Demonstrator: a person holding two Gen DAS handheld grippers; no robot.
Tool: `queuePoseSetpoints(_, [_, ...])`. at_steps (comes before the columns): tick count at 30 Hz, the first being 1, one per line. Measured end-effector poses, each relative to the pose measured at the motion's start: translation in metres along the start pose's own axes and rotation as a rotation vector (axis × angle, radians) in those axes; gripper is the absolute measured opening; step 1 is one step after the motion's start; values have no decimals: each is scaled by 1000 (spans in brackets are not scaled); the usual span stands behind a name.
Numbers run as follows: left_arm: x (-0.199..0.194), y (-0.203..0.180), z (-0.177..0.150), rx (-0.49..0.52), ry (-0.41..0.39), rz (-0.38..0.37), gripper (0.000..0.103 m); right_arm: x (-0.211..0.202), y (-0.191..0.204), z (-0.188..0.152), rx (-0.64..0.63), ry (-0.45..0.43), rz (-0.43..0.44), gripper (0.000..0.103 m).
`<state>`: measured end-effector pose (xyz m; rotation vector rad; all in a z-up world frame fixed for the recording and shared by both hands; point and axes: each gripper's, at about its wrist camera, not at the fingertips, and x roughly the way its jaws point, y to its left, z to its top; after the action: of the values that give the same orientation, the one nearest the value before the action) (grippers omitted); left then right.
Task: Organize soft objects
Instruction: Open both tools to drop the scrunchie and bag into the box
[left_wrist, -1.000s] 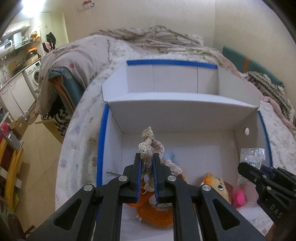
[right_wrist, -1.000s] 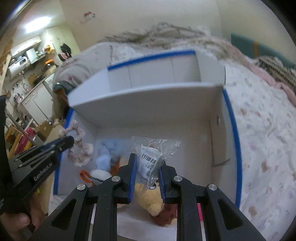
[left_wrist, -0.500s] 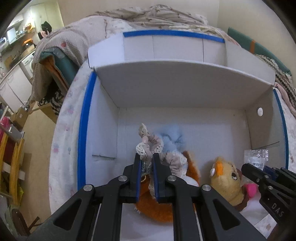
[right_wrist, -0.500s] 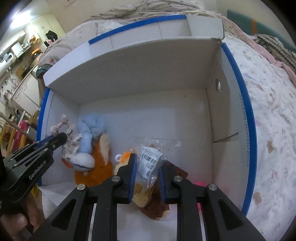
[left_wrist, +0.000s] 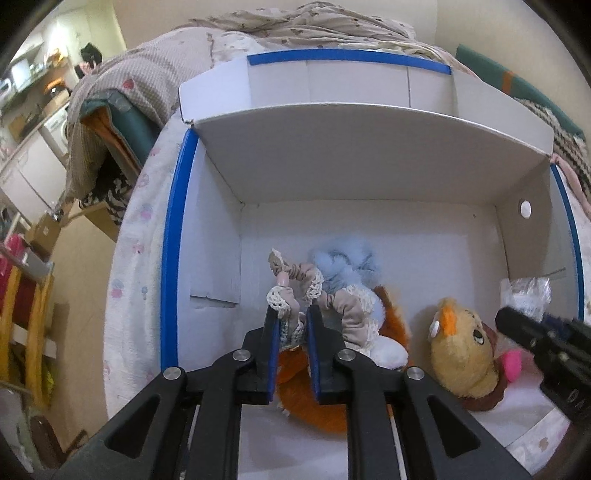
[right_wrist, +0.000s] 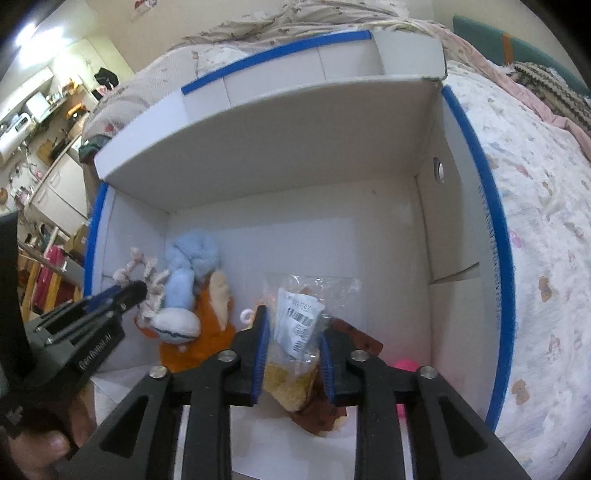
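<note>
Both grippers reach into a white cardboard box with blue-taped edges, standing open on a bed with a printed cover.

Left gripper: jaws slightly parted with a beige lace-trimmed scrunchie between them; the pads sit close against the fabric, but I cannot tell whether they press it or have let go. The scrunchie lies draped on the orange plush toy, just in front of a fluffy pale-blue piece, in the box's left half near the left wall.

Right gripper: jaws set apart on either side of a clear plastic bag with a white barcode label; a gap shows at each pad, so the grip looks loose. The bag rests on a yellow plush chick with an orange beak, and brown fabric shows under it. A pink soft item lies beside the chick toward the right wall.

From the right wrist view, the scrunchie pokes past the left gripper's tip, touching the blue-and-orange toy.
</note>
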<state>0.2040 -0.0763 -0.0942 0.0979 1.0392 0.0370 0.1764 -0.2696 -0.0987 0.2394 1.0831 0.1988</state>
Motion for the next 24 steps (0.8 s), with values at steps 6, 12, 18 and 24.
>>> queuePoseSetpoints(6, [-11, 2, -2, -2, -6, -20, 28, -17, 2, 3, 9, -79, 49, 72])
queuePoseSetpoints(12, [-31, 5, -3, 0, -67, -19, 67, -25, 2, 3, 24, -107, 76, 79])
queuePoseSetpoints(18, [-50, 11, -4, -6, -92, -34, 67, -33, 3, -3, 28, -117, 77, 79])
queuePoseSetpoints(24, [-69, 28, -11, -68, -92, -66, 67, -46, 8, -14, -4, -138, 57, 79])
